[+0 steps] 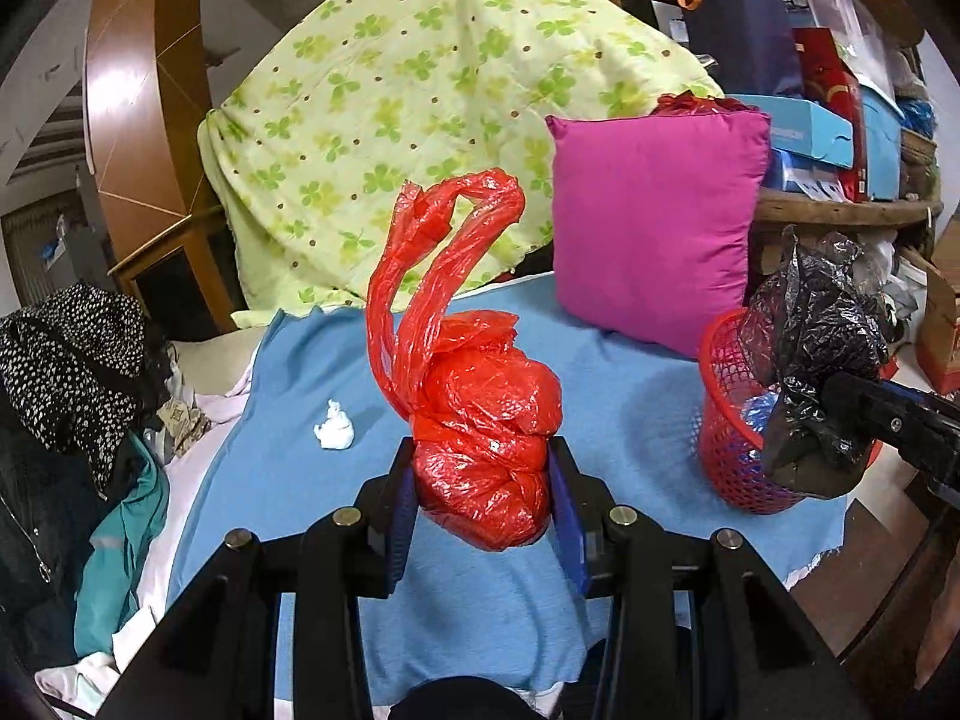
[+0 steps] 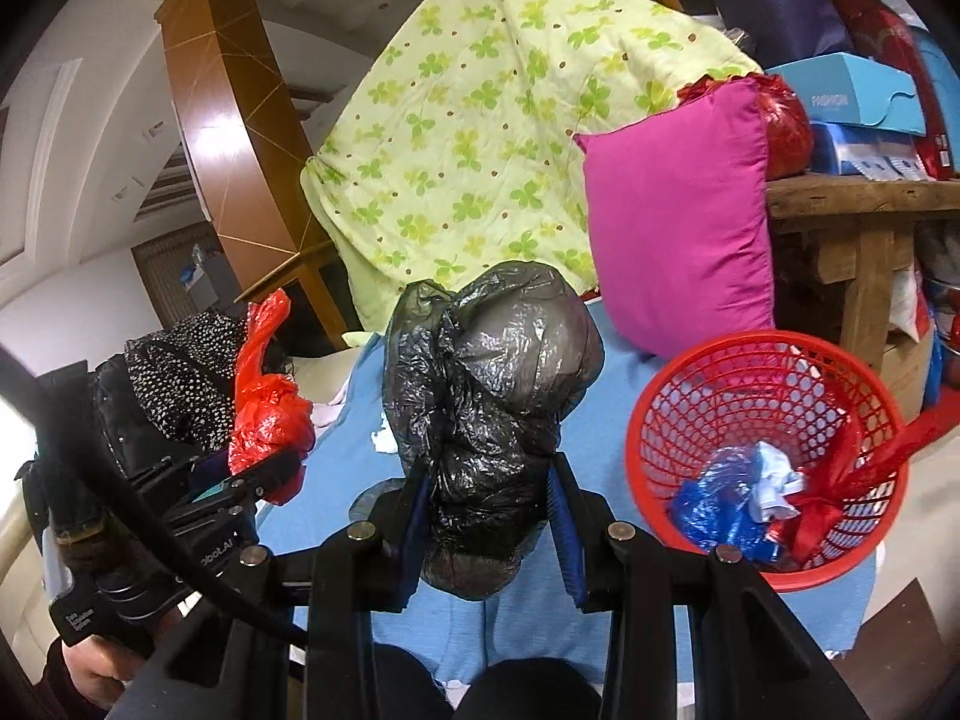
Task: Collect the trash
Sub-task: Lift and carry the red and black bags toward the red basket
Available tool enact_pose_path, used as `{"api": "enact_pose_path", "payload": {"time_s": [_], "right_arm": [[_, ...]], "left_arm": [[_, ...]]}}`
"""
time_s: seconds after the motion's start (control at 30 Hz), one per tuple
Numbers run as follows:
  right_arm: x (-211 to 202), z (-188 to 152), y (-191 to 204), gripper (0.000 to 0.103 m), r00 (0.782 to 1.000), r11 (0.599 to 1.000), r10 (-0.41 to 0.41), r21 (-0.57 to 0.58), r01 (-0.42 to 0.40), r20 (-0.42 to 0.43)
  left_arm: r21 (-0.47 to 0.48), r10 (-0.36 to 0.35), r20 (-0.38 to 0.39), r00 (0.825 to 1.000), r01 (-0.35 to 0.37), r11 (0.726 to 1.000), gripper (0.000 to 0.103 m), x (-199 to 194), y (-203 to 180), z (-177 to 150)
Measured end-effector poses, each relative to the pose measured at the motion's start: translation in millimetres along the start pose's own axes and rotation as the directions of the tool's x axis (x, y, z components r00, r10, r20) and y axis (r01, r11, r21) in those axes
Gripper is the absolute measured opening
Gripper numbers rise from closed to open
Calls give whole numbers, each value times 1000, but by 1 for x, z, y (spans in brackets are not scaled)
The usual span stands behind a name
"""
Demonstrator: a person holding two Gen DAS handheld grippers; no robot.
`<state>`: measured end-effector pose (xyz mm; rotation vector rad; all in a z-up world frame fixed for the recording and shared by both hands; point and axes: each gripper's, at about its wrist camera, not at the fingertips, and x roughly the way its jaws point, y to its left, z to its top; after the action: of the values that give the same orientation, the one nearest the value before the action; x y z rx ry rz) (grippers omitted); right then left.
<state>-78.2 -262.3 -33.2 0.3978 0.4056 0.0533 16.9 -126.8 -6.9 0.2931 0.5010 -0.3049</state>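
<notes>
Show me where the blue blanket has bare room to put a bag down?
Bare blue blanket lies between the magenta square pillow and the red mesh plastic basket; more around the crumpled white tissue. The heaped clothes crowd the left edge.

Each camera sits on a gripper and looks forward and a bit down along its two fingers, very close to the bag held there. The left one faces the blue blanket (image 1: 288,480) with the red basket (image 1: 726,420) off to its right. The right one looks from nearer that basket, and both see the pink pillow (image 2: 678,228) and green quilt (image 2: 480,120).
</notes>
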Motion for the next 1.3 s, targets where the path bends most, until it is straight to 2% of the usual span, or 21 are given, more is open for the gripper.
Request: {"api": "enact_pose_path", "payload": {"time_s": [0.8,1.3], "right_arm": [[-30,-4,-14,39,997,998,-55,6,55,51],[-42,-11,-21,39,994,996,-90,15,90,54]], "left_arm": [[48,-36,3,999,36,998,43,-7,-23,4],[68,-68,-7,998,68,995,43,-6,-35,2]]}}
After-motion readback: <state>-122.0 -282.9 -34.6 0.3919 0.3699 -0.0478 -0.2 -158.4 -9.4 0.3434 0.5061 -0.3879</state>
